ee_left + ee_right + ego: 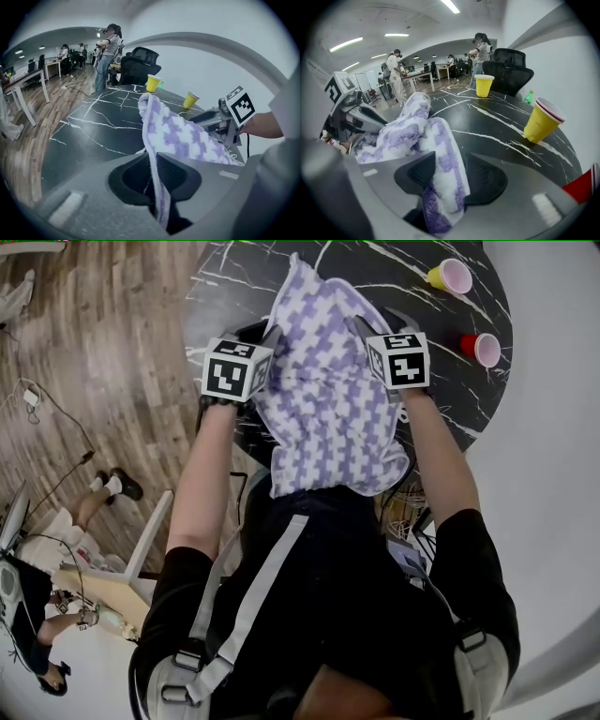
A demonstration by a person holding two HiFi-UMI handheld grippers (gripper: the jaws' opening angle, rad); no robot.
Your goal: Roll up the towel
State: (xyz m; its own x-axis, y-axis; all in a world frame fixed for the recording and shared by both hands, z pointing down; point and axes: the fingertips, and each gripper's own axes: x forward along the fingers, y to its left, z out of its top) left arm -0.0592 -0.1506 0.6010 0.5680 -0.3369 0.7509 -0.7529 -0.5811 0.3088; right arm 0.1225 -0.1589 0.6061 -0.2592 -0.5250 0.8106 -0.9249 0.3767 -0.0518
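Observation:
A purple-and-white checked towel [328, 399] lies bunched over the near edge of the round black marble table [234, 287] and hangs down toward the person. My left gripper [265, 336] is at the towel's left side, and in the left gripper view a thin edge of the towel [183, 136] runs between the jaws of the left gripper [153, 161]. My right gripper [372, 326] is at the towel's right side. In the right gripper view a thick fold of the towel [417, 126] fills the jaws of the right gripper [450, 173].
A yellow cup [450, 276] and a red cup [481, 348] lie on the table's far right. A black office chair [140, 61] stands beyond the table. People stand further off in the office, and wooden floor [103, 352] lies to the left.

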